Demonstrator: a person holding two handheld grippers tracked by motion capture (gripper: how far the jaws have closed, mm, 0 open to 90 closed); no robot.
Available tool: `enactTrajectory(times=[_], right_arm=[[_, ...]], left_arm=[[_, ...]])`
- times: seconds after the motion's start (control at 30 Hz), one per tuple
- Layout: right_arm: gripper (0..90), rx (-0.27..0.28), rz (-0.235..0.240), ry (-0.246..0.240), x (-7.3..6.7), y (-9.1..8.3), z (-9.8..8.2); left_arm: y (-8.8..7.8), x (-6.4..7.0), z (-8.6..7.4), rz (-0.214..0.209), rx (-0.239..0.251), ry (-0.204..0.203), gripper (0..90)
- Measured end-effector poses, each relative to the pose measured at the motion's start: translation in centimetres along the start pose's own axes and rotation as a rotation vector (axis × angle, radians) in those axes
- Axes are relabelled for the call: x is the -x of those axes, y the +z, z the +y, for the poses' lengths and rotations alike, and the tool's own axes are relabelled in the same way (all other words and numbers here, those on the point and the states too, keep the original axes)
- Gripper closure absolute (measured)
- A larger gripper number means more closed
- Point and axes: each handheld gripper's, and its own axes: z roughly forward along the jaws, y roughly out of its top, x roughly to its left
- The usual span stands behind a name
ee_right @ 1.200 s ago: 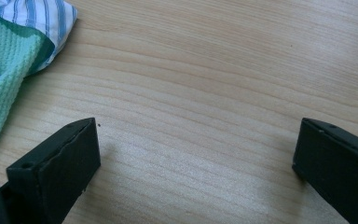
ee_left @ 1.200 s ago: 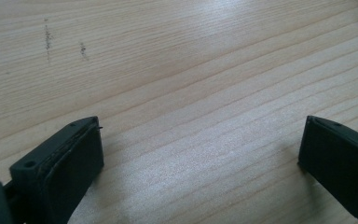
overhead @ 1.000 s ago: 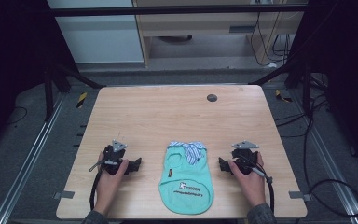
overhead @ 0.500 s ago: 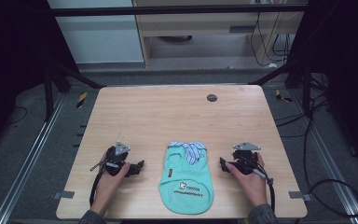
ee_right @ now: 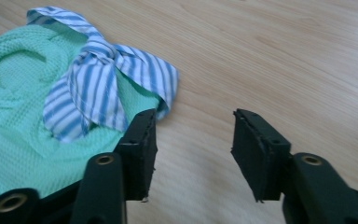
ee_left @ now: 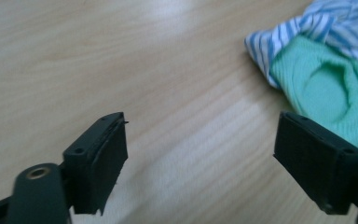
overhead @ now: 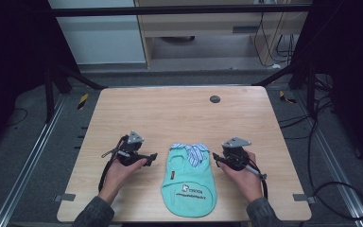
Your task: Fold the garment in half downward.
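Mint-green knit: we see a small sleeveless shirt (overhead: 189, 182), like a pet's vest, lying flat on the wooden table (overhead: 179, 113) between our two grippers.
Collar: a blue-and-white striped collar (overhead: 194, 152) sits at the shirt's far end, folded over on itself.
Left gripper (overhead: 150, 157): its jaws stand apart with bare wood between them and have just been closing a little; nothing is held. In the left gripper view the shirt (ee_left: 328, 88) lies just beyond and to the right of the right-hand jaw.
Right gripper (overhead: 216, 160): its jaws have just been narrowing and stand partly closed over bare wood, gripping nothing. In the right gripper view the collar (ee_right: 107, 79) lies just ahead and to the left of the left-hand jaw.
Handling: we judge the cloth light, soft and limp, not fragile; it will sag and bunch when lifted.
Where to grip: we would pinch the armhole edges or shoulder seams nearest each gripper, taking a full fold of knit so it does not slip.
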Motion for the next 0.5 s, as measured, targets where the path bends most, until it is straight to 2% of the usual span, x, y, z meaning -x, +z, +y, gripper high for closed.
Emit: enactTrajectory(times=[0.03, 0.1, 0.13, 0.27, 0.33, 0.4, 0.43, 0.5], right_arm=[[53.5, -0.009, 0.006, -0.015, 0.0, 0.5, 0.5], [57.9, -0.021, 0.033, -0.01, 0.0, 1.1, 1.2], [61.2, -0.036, 0.046, -0.015, 0.0, 1.6, 1.7], [64.8, -0.045, 0.074, -0.023, -0.1, 2.3, 2.5], [66.7, -0.054, 0.093, -0.026, -0.3, 2.9, 3.3], [67.0, -0.056, 0.088, -0.04, -0.4, 3.1, 3.5], [67.3, -0.057, 0.083, -0.043, -0.4, 3.3, 3.8], [67.4, -0.056, 0.083, -0.028, -0.2, 3.9, 4.2]], left_arm=[[0.3, -0.1, 0.6, -0.015, 0.001, 0.0, 23.5], [0.8, 0.0, 1.5, -0.027, -0.005, -0.001, 25.0], [1.0, 0.0, 1.8, -0.029, -0.009, 0.005, 28.8], [2.1, 0.5, 3.6, -0.028, -0.011, 0.03, 35.2], [2.6, 0.7, 4.2, -0.039, -0.008, 0.02, 41.4], [3.2, 1.0, 4.8, -0.057, -0.012, 0.016, 44.9], [3.6, 1.2, 5.2, -0.05, -0.023, 0.026, 45.9], [4.2, 1.5, 5.6, -0.053, -0.038, 0.03, 48.4]])
